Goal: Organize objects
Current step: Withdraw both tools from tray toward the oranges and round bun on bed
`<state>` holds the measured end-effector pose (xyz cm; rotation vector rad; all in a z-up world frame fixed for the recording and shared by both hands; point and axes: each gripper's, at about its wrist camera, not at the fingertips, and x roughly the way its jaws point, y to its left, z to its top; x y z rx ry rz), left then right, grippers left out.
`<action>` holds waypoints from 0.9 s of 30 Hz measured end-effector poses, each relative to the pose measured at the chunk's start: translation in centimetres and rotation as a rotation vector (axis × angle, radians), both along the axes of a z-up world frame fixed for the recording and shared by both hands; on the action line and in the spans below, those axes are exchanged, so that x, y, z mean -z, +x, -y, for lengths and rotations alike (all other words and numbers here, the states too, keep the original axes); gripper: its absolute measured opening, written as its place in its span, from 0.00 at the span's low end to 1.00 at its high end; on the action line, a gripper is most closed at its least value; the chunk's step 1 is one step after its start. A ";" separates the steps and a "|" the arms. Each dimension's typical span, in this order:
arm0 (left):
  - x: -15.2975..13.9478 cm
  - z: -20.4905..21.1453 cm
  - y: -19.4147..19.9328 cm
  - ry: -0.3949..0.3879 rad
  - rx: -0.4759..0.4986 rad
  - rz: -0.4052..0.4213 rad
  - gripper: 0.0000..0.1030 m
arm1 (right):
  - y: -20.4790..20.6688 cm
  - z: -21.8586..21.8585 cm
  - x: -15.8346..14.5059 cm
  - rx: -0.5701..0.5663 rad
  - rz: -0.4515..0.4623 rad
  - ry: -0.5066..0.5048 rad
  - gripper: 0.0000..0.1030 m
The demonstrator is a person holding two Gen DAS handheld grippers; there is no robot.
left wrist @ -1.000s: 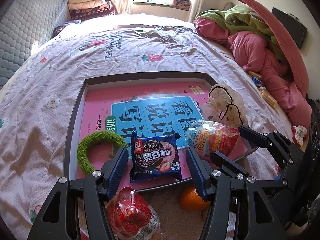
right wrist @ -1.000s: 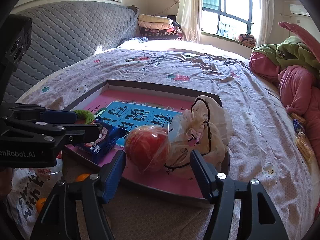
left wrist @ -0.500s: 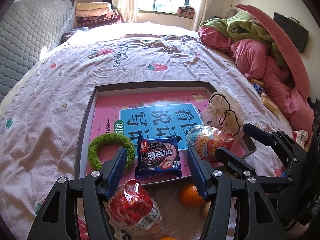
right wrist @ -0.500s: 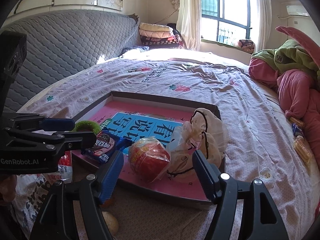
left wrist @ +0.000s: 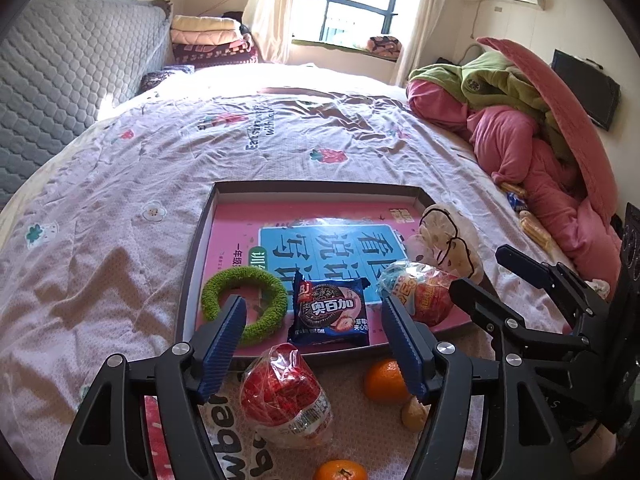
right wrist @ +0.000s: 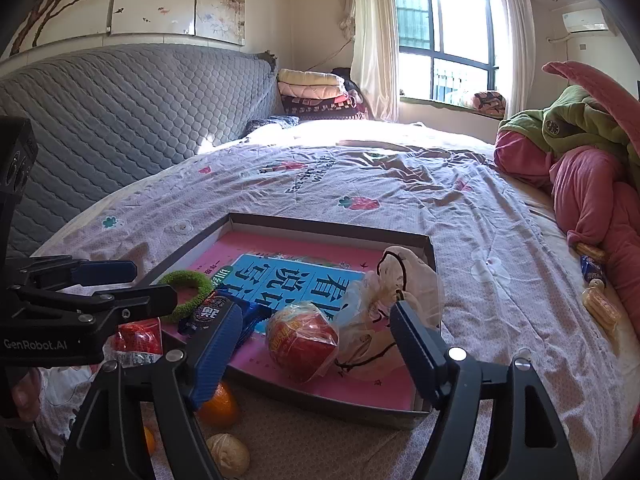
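Observation:
A shallow box tray (left wrist: 200, 240) (right wrist: 430, 248) lies on the bed with a pink-and-blue book inside. In it are a green ring (left wrist: 245, 304) (right wrist: 186, 290), a blue cookie packet (left wrist: 330, 312) (right wrist: 216, 310), a wrapped red apple (left wrist: 420, 294) (right wrist: 302, 338) and a white drawstring pouch (left wrist: 448, 240) (right wrist: 394, 304). In front of the tray lie a red wrapped snack (left wrist: 284, 396), oranges (left wrist: 384, 380) (right wrist: 218, 402) and a walnut (left wrist: 414, 414) (right wrist: 228, 454). My left gripper (left wrist: 314, 344) is open and empty above the red snack. My right gripper (right wrist: 316, 354) is open and empty, just short of the apple.
A pile of pink and green bedding (left wrist: 520, 128) lies at the right. A grey quilted headboard (right wrist: 120, 112) runs along the left. Small snack packets (right wrist: 596, 280) lie on the sheet near the bedding. Folded blankets (left wrist: 208, 40) are stacked by the window.
Both grippers have pulled back and risen from the tray, still open. The oranges, walnut and more of the red snack now show in front of the tray.

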<state>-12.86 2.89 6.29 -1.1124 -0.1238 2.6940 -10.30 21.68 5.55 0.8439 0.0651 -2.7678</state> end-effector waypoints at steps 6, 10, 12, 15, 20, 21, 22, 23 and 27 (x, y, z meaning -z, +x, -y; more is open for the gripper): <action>-0.6 1.1 0.9 0.022 -0.040 -0.015 0.72 | 0.4 0.0 -0.5 -0.004 -0.013 -0.015 0.75; -0.8 1.2 1.5 0.022 -0.053 -0.022 0.72 | 0.7 -0.1 -1.0 -0.006 -0.030 -0.027 0.75; -1.0 1.2 2.0 0.023 -0.055 -0.030 0.72 | 1.0 -0.2 -1.3 -0.007 -0.040 -0.035 0.75; -1.2 1.3 2.8 0.018 -0.061 -0.037 0.72 | 1.3 -0.2 -1.8 -0.008 -0.050 -0.043 0.76; -1.6 1.1 3.7 0.014 -0.060 -0.031 0.72 | 2.0 -0.4 -2.1 -0.007 -0.060 -0.046 0.76; -1.7 1.0 3.9 0.010 -0.059 -0.033 0.72 | 2.2 -0.4 -2.2 -0.005 -0.063 -0.047 0.76; -1.8 1.0 4.2 0.006 -0.060 -0.036 0.72 | 2.4 -0.5 -2.3 0.000 -0.065 -0.049 0.76; -1.9 0.9 4.4 0.003 -0.060 -0.037 0.72 | 2.5 -0.5 -2.4 0.002 -0.067 -0.053 0.76; -2.2 0.8 5.5 -0.001 -0.060 -0.040 0.72 | 3.4 -0.9 -2.7 0.009 -0.082 -0.067 0.77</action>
